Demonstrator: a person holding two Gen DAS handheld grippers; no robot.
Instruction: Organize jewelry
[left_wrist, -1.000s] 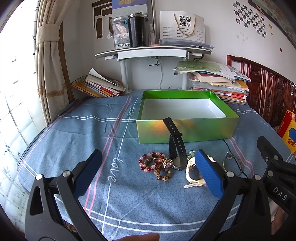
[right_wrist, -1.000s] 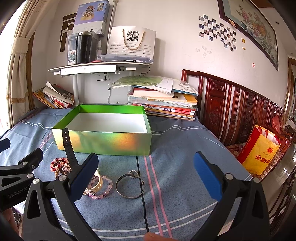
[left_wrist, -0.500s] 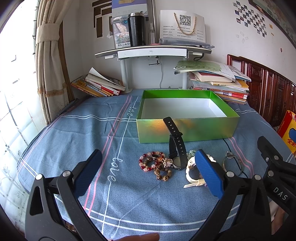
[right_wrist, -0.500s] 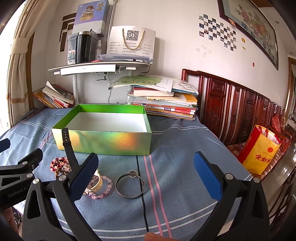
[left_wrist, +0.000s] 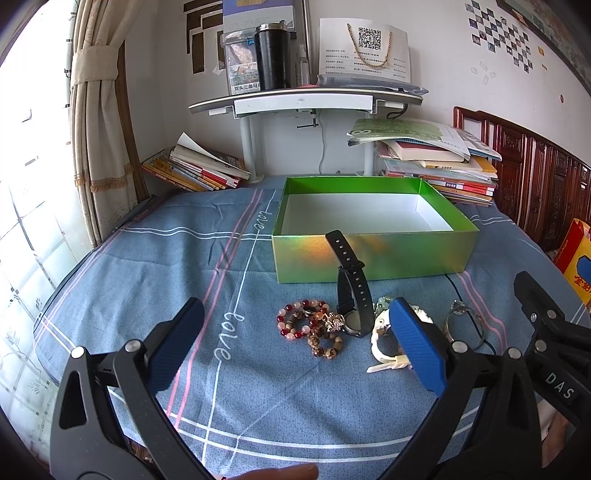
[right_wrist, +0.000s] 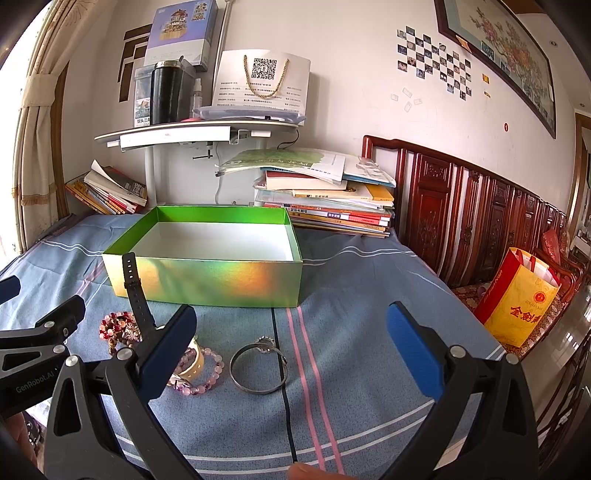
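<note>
Nearest the lens, the left tool (left_wrist: 295, 347) hangs with its blue pads spread wide apart, nothing between them, low over the blue striped bedsheet (left_wrist: 155, 266). The right tool (right_wrist: 291, 350) is just as wide open, empty too, hovering beside its partner.

Just beyond the pads lies the jewelry, all on the sheet. On the left of the cluster sits a red and pink bead bracelet (left_wrist: 301, 321), touching a brown bead bracelet (left_wrist: 327, 345). Right beside them stands a black watch (left_wrist: 352, 295), its strap rising upright in front of the box wall. Next comes a cream bangle (left_wrist: 382, 341), partly hidden behind the left tool's right pad. From the right wrist view, a pale pink bead bracelet (right_wrist: 205, 373) rests against that bangle, and a silver bangle (right_wrist: 258, 369) lies just to its right, with a thin black cable (right_wrist: 284, 406) running under it.

Behind the cluster sits the green box (left_wrist: 373, 254), open-topped, white inside, holding nothing. Farther back, stacked books (right_wrist: 332, 210) and a small white shelf (left_wrist: 306, 101) line the wall.
</note>
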